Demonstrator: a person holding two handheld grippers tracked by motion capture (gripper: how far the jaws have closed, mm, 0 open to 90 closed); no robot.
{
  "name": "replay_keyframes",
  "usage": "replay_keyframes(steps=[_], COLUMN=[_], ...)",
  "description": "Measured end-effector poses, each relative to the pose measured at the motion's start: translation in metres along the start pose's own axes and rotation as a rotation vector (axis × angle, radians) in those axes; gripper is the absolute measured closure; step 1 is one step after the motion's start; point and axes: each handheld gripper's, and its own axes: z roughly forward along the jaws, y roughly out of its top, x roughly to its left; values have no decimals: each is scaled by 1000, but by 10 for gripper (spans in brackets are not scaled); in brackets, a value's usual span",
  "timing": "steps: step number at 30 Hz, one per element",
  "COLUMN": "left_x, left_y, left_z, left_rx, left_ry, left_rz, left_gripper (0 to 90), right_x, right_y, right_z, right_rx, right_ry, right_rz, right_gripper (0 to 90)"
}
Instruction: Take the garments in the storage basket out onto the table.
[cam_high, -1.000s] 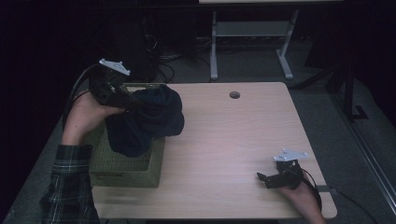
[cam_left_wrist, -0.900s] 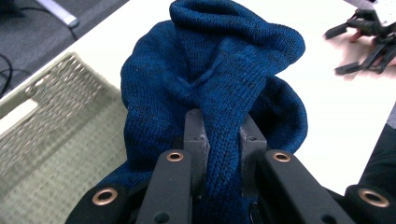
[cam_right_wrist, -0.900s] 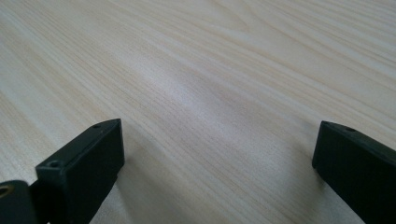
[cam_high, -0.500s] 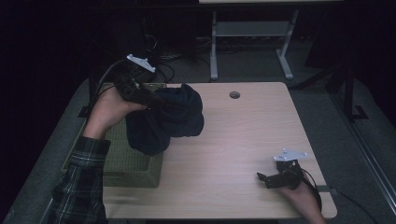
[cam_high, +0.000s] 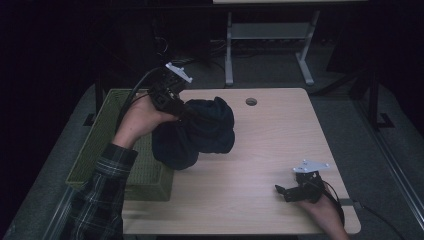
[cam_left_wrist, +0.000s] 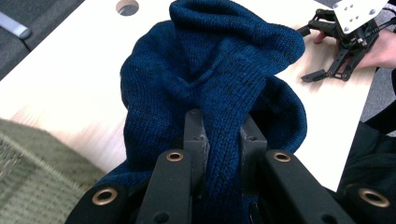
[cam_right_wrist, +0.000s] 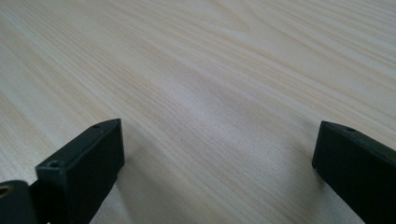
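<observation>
Sweater (cam_high: 197, 132), dark blue knit, hangs bunched from the left gripper (cam_high: 181, 111), whose jaws pinch a thick fold; below and behind that gripper sits the green basket (cam_high: 100, 150). To set it down well, carry the bundle clear of the basket rim, lower it onto the table (cam_high: 260, 150), then release. Farther right, the right gripper (cam_high: 285, 190) rests wide apart, empty.

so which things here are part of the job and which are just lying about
In the job:
- dark blue knitted garment, pinched in the left claw
- green basket, beside which it hangs
- table

Lying about:
- right claw, open, resting on the table
- metal stand behind the table
</observation>
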Motion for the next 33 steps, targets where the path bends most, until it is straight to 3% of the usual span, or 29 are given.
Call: replay_keyframes(steps=[5,16,33], left_x=[-8,-20,-48], left_y=[8,23,34], left_z=[17,50,119], left_rx=[20,0,7], left_ry=[-12,-53,-103], left_rz=[20,35,9], left_gripper=[781,782,781], right_x=[0,0,0], right_y=[0,0,0], right_z=[0,0,0], right_rx=[0,0,-2], right_ry=[1,0,-1], right_rz=[1,3,-1], right_gripper=[19,19,19])
